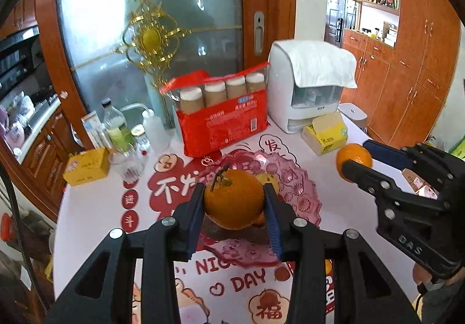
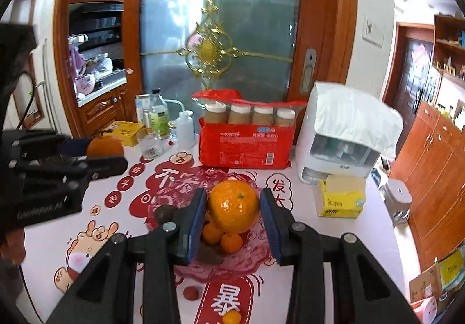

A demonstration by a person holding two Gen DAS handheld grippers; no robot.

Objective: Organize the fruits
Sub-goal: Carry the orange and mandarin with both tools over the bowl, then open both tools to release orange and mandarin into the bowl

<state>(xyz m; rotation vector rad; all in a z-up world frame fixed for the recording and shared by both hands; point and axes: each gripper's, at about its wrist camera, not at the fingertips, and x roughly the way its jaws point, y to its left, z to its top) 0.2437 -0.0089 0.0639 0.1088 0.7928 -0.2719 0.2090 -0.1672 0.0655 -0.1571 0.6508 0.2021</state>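
Note:
My left gripper (image 1: 234,193) is shut on a large orange (image 1: 232,205) that has a green stem, and holds it above a pink glass plate (image 1: 305,193). Beside it, at the right of the left wrist view, my right gripper (image 1: 356,157) is shut on a second orange (image 1: 353,155). In the right wrist view that orange (image 2: 234,207) sits between the blue pads over the plate (image 2: 255,261). Below it in the plate lie small mandarins (image 2: 231,242) and a dark fruit (image 2: 164,213). The left gripper (image 2: 101,153) shows at the left with its orange (image 2: 104,146).
A small red fruit (image 2: 190,292) and a mandarin (image 2: 231,317) lie on the printed tablecloth near the front. Behind the plate stand a red pack of bottles (image 2: 247,146), a white appliance under a cloth (image 2: 345,135), a yellow tissue pack (image 2: 340,199), and bottles and a glass (image 2: 151,146).

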